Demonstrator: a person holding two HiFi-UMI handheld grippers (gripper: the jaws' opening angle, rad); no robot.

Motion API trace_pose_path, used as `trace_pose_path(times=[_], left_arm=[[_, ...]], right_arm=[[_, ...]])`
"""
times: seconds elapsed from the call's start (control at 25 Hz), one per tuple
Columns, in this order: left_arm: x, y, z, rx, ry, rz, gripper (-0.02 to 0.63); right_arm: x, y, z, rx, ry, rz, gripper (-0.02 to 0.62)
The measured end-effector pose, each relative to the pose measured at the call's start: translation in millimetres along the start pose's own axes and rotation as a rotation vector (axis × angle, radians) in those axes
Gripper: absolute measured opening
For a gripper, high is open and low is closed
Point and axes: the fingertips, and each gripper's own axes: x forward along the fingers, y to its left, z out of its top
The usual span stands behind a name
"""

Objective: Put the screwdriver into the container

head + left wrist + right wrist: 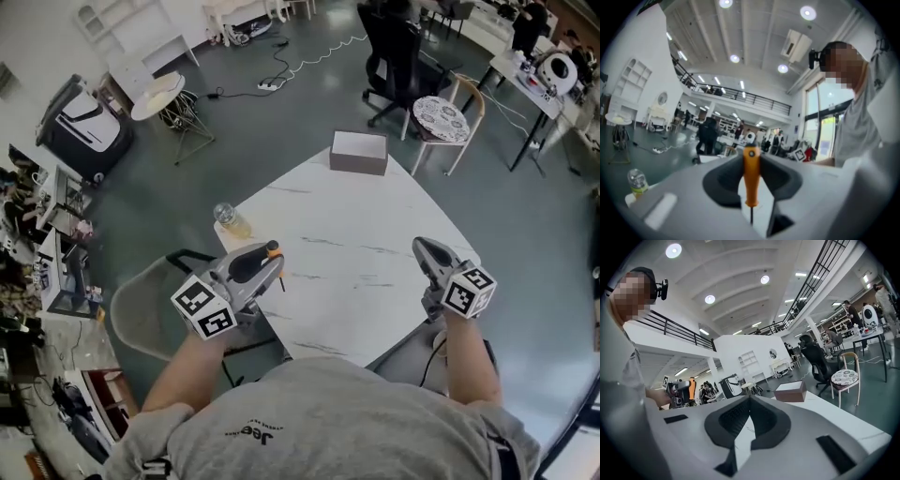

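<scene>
ITEM: screwdriver (751, 176), orange handle, thin dark shaft. LOC: clamped btwn the pads of the left claw (267, 255), at the tips. In the left gripper view the handle stands upright w/ the shaft pointing down. Reason, as judged: a grip on the thick handle leaves the shaft free to go in first, so it can be lowered into an open box. ITEM: left claw, closed on the handle, jaws kept wide by its girth, held over the near-left edge of the worktop (356, 281). ITEM: right claw (750, 398), jaws together at the tips, nothing btwn them. It sits over the near-right edge, well apart from the left claw. Reason, as judged: spare, poss. kept ready to steady the box. ITEM: container (358, 155), brown box w/ pale top, at the far edge of the worktop, well ahead of both claws, nearer the right claw's line and ahead-right of the left. Whether the top is open cannot be told from here. ITEM: bottle (228, 219), clear, yellowish liquid, just ahead-left of the left claw on the worktop edge; not part of the job. STATUS, as judged: carry stage, w/ the tool in grip but not yet at the box. RISK: the bottle sits near the path, so swing right of it.
</scene>
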Motion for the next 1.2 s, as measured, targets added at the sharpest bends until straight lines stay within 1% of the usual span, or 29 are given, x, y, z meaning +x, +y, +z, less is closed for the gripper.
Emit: trace_pose_path(times=[0.16,0.24,0.44,0.6,0.72,0.8,0.88,1.0,1.2], left_arm=[[16.6,37.1,-6.8,0.024,0.024,-0.01,0.112],[28.4,53.9,-0.3,0.046,0.027,-0.029,0.112],[61.8,80.6,46.7,0.133,0.039,-0.088,0.112],[95.8,96.2,85.2,0.225,0.085,-0.128,0.111],[128.3,109.7,104.2,0.303,0.147,-0.142,0.111],[152.0,120.5,111.3,0.361,0.2,-0.145,0.112],[176.2,130.4,113.4,0.408,0.257,-0.153,0.112],[214.6,144.4,106.6,0.479,0.352,-0.174,0.111],[279.2,167.5,83.8,0.554,0.48,-0.203,0.112]], right_arm=[[22.2,-18.6,-0.4,-0.021,0.021,-0.037,0.009],[29.3,-25.2,9.1,-0.041,0.025,-0.058,0.009],[46.8,-36.2,62.7,-0.125,0.016,-0.094,0.009],[73.6,-49.2,109.5,-0.207,-0.005,-0.091,0.009],[91.9,-62.7,133.9,-0.25,-0.021,-0.084,0.009],[103.9,-75.3,139.1,-0.283,-0.012,-0.092,0.009],[115.1,-89.6,135.8,-0.294,0.004,-0.097,0.009],[129.2,-112.5,126.8,-0.283,0.02,-0.102,0.009],[148.6,-143.3,107.2,-0.271,0.043,-0.105,0.009]])
